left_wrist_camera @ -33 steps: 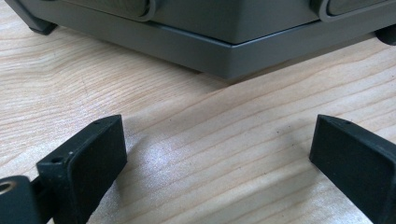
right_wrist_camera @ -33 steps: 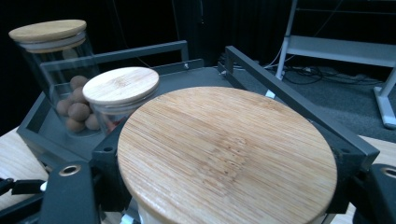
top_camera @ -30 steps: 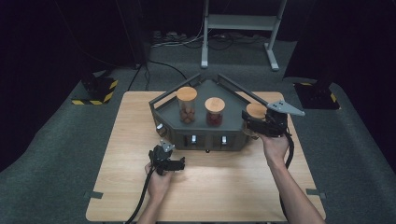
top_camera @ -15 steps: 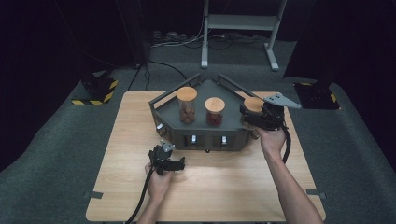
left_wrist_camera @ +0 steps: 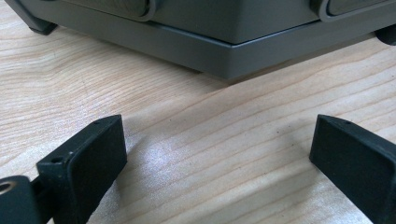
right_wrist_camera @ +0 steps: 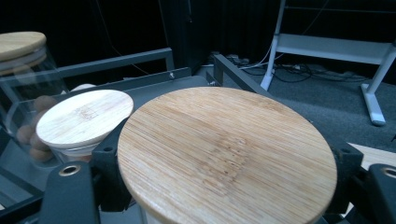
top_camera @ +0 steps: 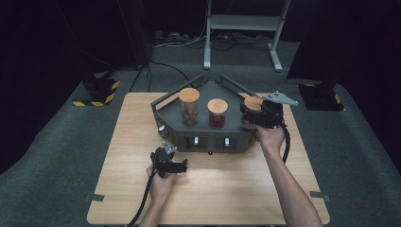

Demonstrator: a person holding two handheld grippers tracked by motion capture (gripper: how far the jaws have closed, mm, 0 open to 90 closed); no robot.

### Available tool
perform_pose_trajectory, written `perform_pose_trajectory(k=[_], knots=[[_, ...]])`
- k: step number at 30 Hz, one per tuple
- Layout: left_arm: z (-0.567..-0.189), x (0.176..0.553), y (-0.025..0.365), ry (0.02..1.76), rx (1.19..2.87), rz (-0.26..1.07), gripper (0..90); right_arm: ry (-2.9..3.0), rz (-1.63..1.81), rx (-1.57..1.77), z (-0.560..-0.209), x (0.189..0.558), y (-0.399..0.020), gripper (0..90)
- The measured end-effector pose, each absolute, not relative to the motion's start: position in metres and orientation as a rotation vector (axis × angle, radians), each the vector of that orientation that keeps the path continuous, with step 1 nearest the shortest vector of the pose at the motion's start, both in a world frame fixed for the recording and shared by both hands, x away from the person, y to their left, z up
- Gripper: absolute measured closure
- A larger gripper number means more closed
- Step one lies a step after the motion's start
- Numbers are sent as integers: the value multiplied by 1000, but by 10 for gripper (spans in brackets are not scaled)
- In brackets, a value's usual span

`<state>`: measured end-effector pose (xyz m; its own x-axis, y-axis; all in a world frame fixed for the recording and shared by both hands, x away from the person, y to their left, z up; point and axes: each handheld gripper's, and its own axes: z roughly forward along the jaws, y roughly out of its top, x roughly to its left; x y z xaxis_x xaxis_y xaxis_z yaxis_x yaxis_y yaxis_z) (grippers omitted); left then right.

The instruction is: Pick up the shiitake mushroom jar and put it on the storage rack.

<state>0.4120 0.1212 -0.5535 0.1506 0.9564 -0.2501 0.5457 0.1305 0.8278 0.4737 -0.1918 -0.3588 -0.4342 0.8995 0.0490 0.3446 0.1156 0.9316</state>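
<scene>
Centrally in the right gripper view, a round, pale bamboo-lidded jar (right_wrist_camera: 226,154) sits clamped by the right gripper (right_wrist_camera: 224,186); the left gripper (left_wrist_camera: 217,154) gapes, empty; no writing legible.

The tabletop (top_camera: 236,189) is pale wood with a fine running grain. On it sits a dark grey tray (top_camera: 208,139). The jar lid (right_wrist_camera: 226,149) in the right gripper (right_wrist_camera: 224,186) is light bamboo, finely streaked; the lid (right_wrist_camera: 84,116) beside it is paler. Both grippers, including the left gripper (left_wrist_camera: 219,154), are black. Yellow-and-black hazard stripes (top_camera: 101,92) edge a block on the grey carpet (top_camera: 56,156).
</scene>
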Motion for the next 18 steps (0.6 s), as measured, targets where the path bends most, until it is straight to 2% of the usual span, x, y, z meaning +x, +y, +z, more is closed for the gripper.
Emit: perform_pose_trajectory(k=[18], knots=[[-553, 412, 122, 1509, 1539, 578, 36, 1848, 1267, 1241, -370, 492, -181, 245]])
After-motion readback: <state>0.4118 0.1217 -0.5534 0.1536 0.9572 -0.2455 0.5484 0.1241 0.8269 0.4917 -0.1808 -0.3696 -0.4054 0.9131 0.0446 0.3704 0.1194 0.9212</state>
